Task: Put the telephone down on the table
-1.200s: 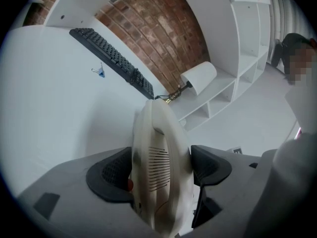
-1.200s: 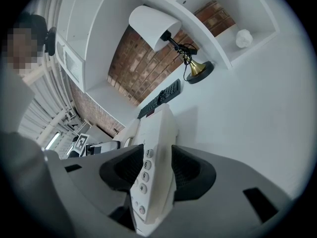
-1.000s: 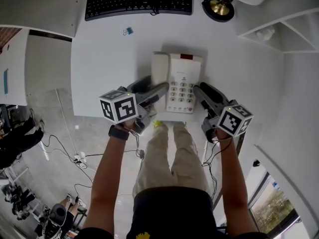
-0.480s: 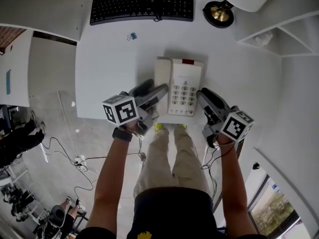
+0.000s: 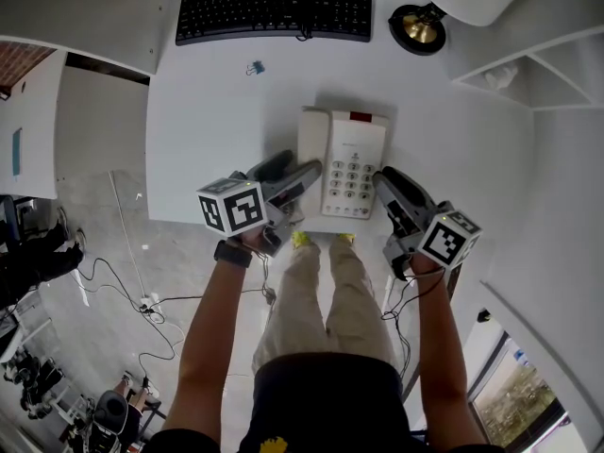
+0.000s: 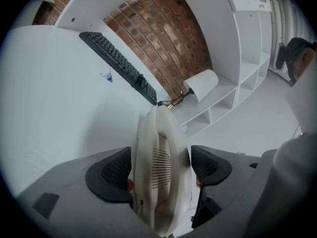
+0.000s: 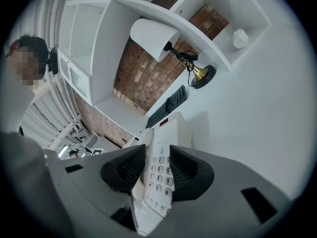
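Telephone: one cream telephone (image 5: 344, 163) lay flat on the white tabletop (image 5: 217, 130), with its keypad (image 5: 350, 177) facing up and its handset (image 5: 310, 144) along its left side
Tongs: two pairs, one at each near corner of the telephone
Left tongs: the left tongs (image 5: 300, 170) were at the telephone's near left corner and pinched the telephone, which filled the gap between the two pads
Right tongs: the right tongs (image 5: 381, 177) were at the telephone's near right corner with their jaws a little apart, having just been closing; the keypad showed through the gap and neither pad pressed on it
Cubes: two, a marker cube (image 5: 232, 206) on the left tongs and another on the right tongs, both nearer the person than the telephone
Keyboard: one black keyboard (image 5: 274, 12), beyond the telephone and well apart from it
Clip: one small blue binder clip (image 5: 254, 67), beyond the telephone to its left, between it and the keyboard
Lamp: one lamp (image 5: 420, 25) with a brass base and a white shade, beyond the telephone to its right
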Tool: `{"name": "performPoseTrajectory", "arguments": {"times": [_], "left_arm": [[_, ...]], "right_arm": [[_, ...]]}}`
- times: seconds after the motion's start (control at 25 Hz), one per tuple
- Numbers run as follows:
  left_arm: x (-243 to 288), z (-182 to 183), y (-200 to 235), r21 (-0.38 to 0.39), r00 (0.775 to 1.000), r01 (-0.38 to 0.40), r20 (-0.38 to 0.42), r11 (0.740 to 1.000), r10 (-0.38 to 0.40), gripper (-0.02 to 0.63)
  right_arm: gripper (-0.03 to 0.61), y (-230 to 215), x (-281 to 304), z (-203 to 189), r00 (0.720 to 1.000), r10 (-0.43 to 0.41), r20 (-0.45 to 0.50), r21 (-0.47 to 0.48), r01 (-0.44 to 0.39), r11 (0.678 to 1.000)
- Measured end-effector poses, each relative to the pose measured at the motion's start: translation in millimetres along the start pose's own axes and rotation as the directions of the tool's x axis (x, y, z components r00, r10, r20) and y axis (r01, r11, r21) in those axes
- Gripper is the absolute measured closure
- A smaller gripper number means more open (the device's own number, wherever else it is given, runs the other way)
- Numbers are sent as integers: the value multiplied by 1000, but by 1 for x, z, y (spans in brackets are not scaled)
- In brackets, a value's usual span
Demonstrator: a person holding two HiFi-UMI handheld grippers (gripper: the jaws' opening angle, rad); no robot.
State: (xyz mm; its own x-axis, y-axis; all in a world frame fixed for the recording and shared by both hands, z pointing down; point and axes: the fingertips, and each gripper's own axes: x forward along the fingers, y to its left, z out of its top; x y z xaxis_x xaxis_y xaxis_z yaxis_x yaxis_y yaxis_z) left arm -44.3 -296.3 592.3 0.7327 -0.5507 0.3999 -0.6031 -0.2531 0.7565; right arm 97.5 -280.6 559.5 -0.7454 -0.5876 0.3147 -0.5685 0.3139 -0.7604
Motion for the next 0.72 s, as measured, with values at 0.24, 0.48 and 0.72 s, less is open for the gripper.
{"name": "performPoseTrajectory", "arguments": {"times": [0.24, 0.48, 0.72], "left_arm": [[-7, 4, -3, -1, 1000, -8, 6, 1000, 8, 233], [-15, 3, -13, -13, 1000, -8, -2, 1000, 8, 233], [-26, 2, -23, 27, 999, -50, 12, 998, 50, 272]], "right_arm": [[434, 7, -4, 1, 1000, 2, -1, -7, -2, 1000], [462, 12, -9, 4, 1000, -11, 19, -8, 12, 1000], [507, 24, -14, 5, 999, -34, 32, -20, 35, 999]]}}
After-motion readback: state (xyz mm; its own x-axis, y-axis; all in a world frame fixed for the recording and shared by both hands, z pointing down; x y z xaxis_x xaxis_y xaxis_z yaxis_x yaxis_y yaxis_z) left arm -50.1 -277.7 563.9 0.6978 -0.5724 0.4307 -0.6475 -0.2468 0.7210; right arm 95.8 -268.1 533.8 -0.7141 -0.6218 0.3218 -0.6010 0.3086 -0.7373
